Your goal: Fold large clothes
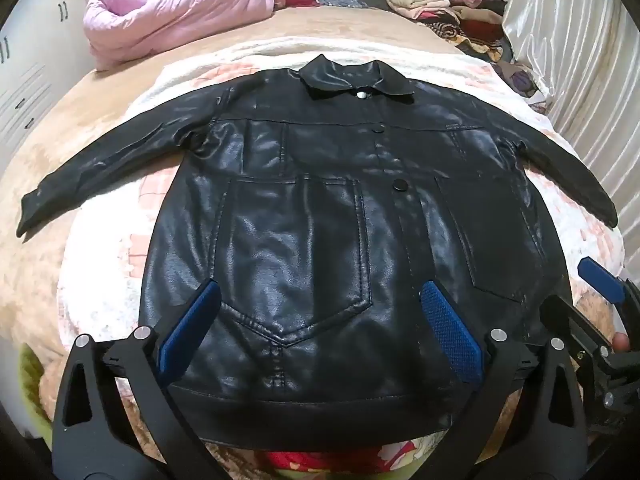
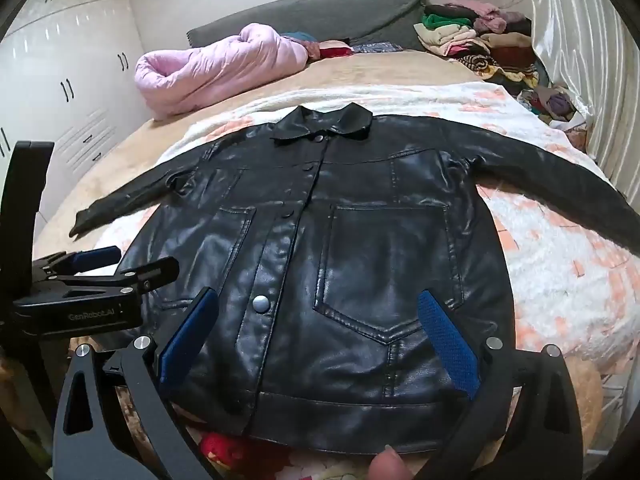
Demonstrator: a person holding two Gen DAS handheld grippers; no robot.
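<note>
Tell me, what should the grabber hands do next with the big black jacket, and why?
Probably swing the left gripper out to the left sleeve and fold it across the chest. The black jacket already lies flat and buttoned on the blanket, sleeves spread wide, and both the left and the right gripper are open, holding nothing.

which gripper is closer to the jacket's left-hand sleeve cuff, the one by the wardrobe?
Left. The left gripper hovers open over the black jacket on the side of that cuff; the right gripper is over the other pocket side.
</note>
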